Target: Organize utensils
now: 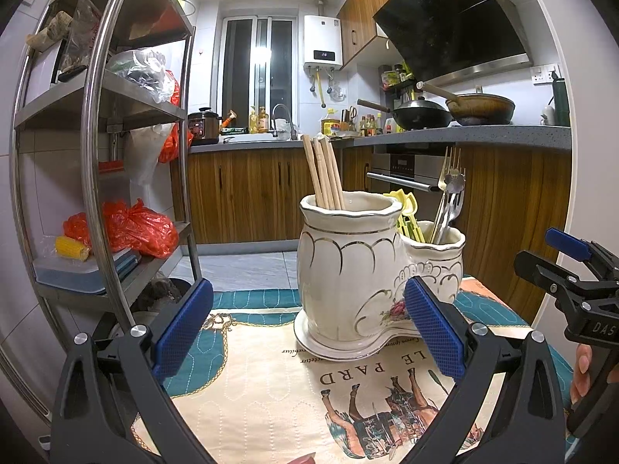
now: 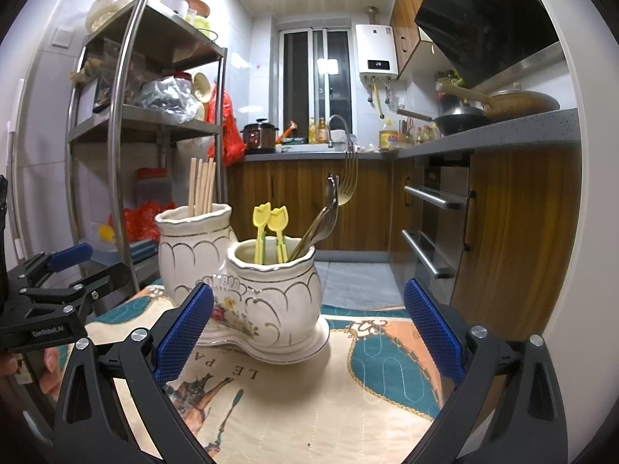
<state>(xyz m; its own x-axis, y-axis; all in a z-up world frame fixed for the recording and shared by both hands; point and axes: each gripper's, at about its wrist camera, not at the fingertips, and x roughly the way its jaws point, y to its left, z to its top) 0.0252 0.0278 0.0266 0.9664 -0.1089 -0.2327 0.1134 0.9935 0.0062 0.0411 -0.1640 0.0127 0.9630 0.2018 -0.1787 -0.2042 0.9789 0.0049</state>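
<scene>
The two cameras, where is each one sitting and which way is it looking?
Left wrist: on the left gripper, facing the ceramic holder with its chopsticks; the right gripper and fingers show at the right edge.
Right wrist: on the right gripper, facing the holder; left gripper at left.
Both share holder, tablecloth, kitchen.

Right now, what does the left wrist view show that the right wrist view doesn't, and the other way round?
Only the left wrist view shows the open left gripper head-on, framing the holder's tall pot, and the corn on the rack's low shelf.

Only the right wrist view shows the open right gripper head-on, and the two yellow tulip picks clearly apart.

Both show the ceramic holder on the printed cloth, chopsticks in the tall pot, forks in the short pot, and the other gripper at the frame's edge.
</scene>
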